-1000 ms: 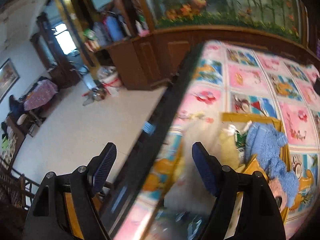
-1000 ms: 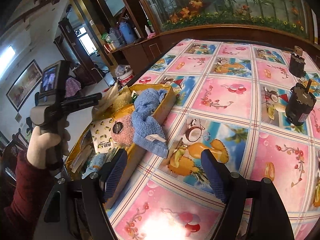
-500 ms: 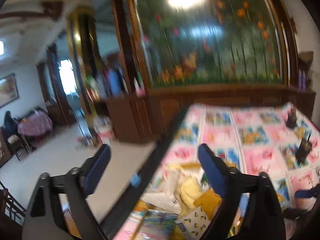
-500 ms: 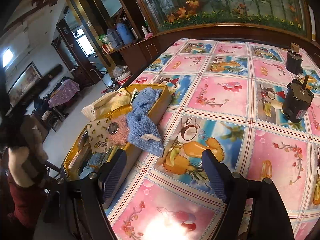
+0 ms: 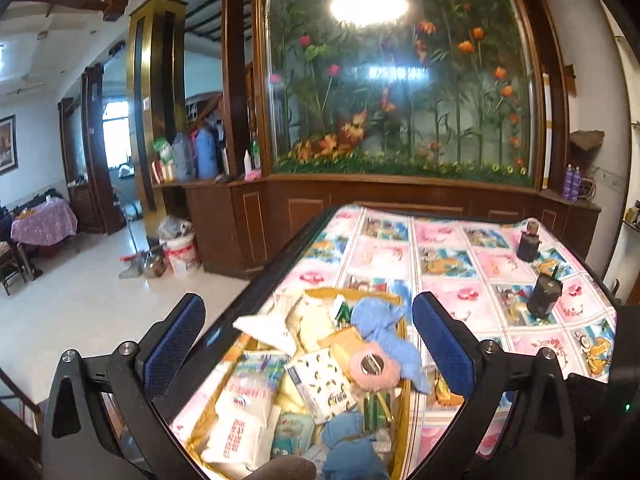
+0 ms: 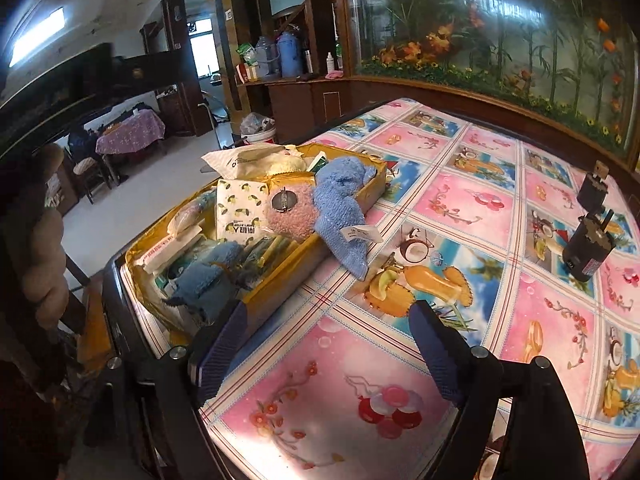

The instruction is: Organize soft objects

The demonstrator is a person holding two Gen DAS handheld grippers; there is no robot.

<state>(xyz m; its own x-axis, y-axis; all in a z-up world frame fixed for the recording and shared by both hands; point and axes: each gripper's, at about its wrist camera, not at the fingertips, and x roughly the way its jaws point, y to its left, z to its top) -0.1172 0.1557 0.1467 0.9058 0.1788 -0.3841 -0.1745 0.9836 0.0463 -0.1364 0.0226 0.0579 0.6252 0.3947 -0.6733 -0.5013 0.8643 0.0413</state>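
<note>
A yellow box point(image 6: 280, 286) at the table's left edge is packed with soft things. In it are a white tissue pack point(image 6: 248, 160), a lemon-print pack point(image 6: 238, 210) and a pink fluffy piece point(image 6: 290, 218). A light blue towel point(image 6: 340, 208) hangs over its right wall onto the cloth, and a darker blue cloth point(image 6: 208, 276) lies at the near end. My left gripper point(image 5: 308, 340) is open above the box's point(image 5: 403, 400) near end, empty. My right gripper point(image 6: 328, 344) is open over the tablecloth, just right of the box.
Two dark cylindrical devices point(image 6: 588, 252) point(image 6: 594, 188) stand on the fruit-print tablecloth point(image 6: 460, 208) at the right. The table's black edge point(image 5: 272, 280) drops to the floor on the left. A hand point(image 6: 44, 240) shows at the far left. A wooden cabinet lines the back.
A pale pack, blurred between my left fingers a second ago, now lies in the box. My left gripper has swung up and back, facing along the box. My right gripper shifted slightly.
</note>
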